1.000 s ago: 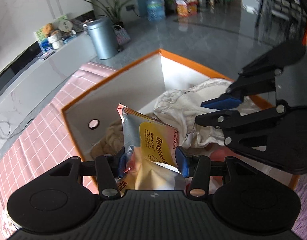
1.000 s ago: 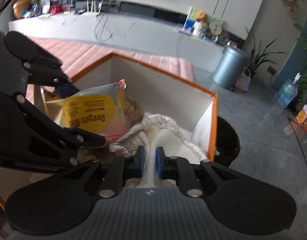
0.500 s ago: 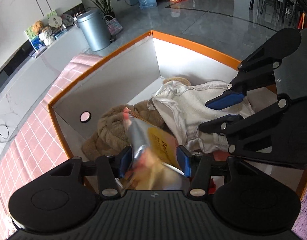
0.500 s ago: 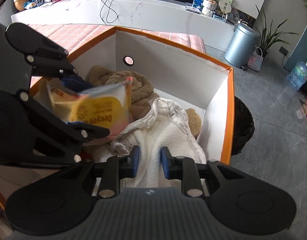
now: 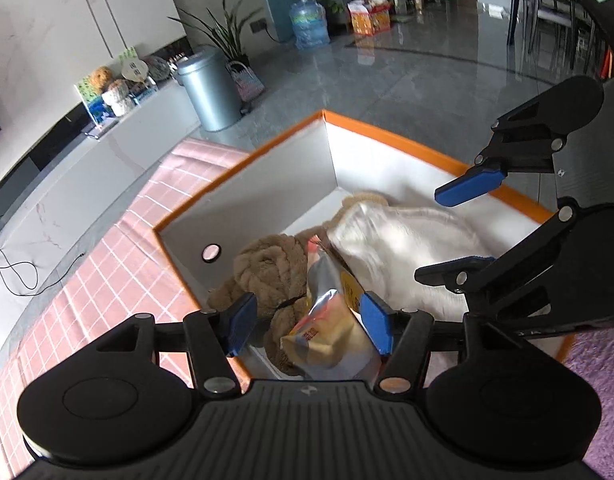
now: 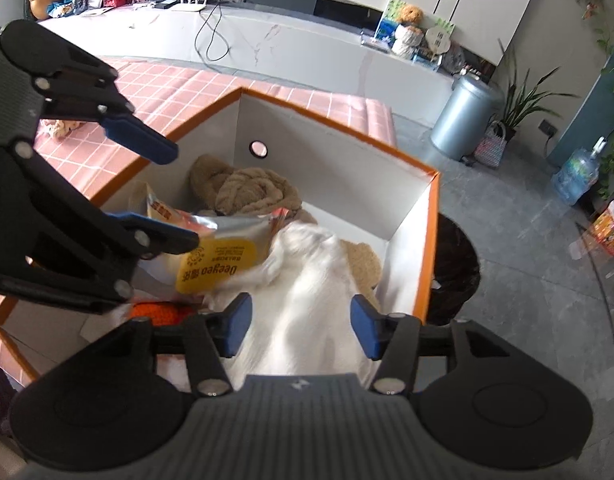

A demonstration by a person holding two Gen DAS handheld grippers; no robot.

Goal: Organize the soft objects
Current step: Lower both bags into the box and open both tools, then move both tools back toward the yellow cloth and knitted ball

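Observation:
An orange-rimmed white box (image 5: 391, 136) (image 6: 331, 120) holds a brown knitted plush (image 5: 275, 268) (image 6: 247, 188), a white fleece cloth (image 5: 411, 240) (image 6: 307, 292) and a yellow and silver snack bag (image 5: 331, 336) (image 6: 223, 256). My left gripper (image 5: 307, 322) (image 6: 163, 192) is open above the box, with the bag lying loose below its jaws. My right gripper (image 6: 301, 328) (image 5: 459, 232) is open over the white cloth, which looks blurred. An orange knitted item (image 6: 159, 312) lies under the bag.
The box sits on a pink checked tablecloth (image 5: 119, 264) (image 6: 179, 84). A purple rug (image 5: 599, 364) lies at the right. A grey bin (image 5: 211, 88) (image 6: 463, 116) and a white counter (image 6: 267, 48) stand behind. A small plush (image 6: 61, 128) lies on the cloth at the left.
Both grippers have opened and risen. The snack bag has dropped from the left gripper into the box, and the white cloth has fallen from the right gripper.

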